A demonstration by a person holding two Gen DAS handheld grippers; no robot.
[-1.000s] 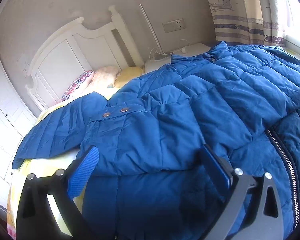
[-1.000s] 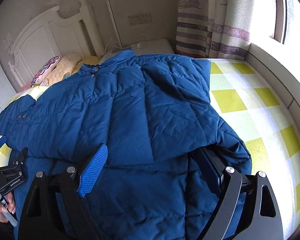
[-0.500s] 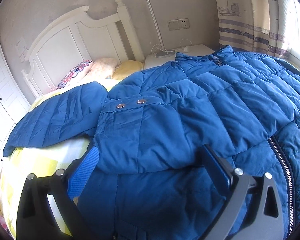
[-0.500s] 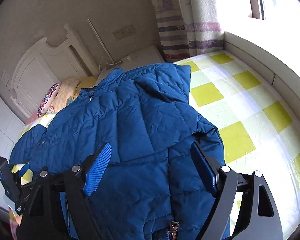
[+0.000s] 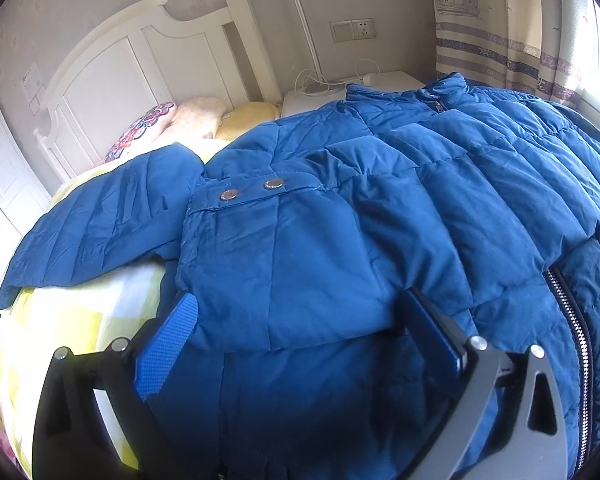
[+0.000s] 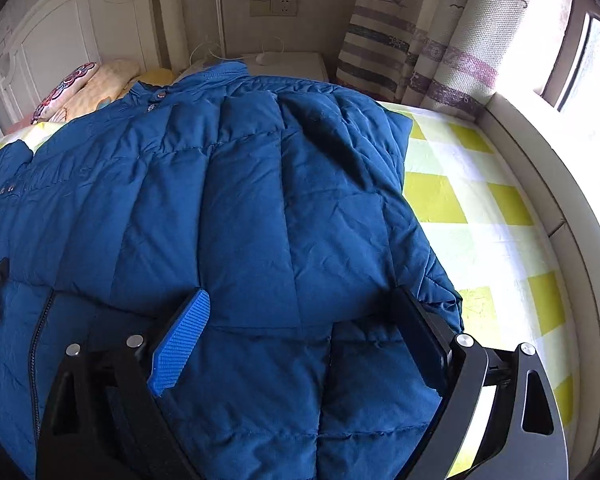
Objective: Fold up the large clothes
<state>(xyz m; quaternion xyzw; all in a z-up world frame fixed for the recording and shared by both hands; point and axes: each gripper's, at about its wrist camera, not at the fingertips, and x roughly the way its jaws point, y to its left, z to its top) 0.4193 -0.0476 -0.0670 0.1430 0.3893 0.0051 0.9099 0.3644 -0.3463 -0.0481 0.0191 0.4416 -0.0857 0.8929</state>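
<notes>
A large blue quilted puffer jacket (image 5: 380,208) lies spread on the bed and also fills the right wrist view (image 6: 240,200). Its sleeves are folded in over the body; a cuff with two snap buttons (image 5: 250,190) lies on top and another sleeve (image 5: 100,220) stretches left. The zipper (image 5: 572,328) runs down the right. My left gripper (image 5: 300,320) is open, its fingers straddling the folded sleeve's lower edge. My right gripper (image 6: 300,320) is open over the jacket's folded right side. Neither holds cloth.
The bed has a yellow and white checked sheet (image 6: 480,200), pillows (image 5: 172,120) and a white headboard (image 5: 140,60). A white nightstand (image 6: 288,62) with a lamp and cables stands behind. Curtains (image 6: 420,40) and a window ledge (image 6: 540,168) run along the right.
Both grippers have shifted over the jacket; the right one rose and swung, then settled lower over the folded side. The jacket itself lies much the same.
</notes>
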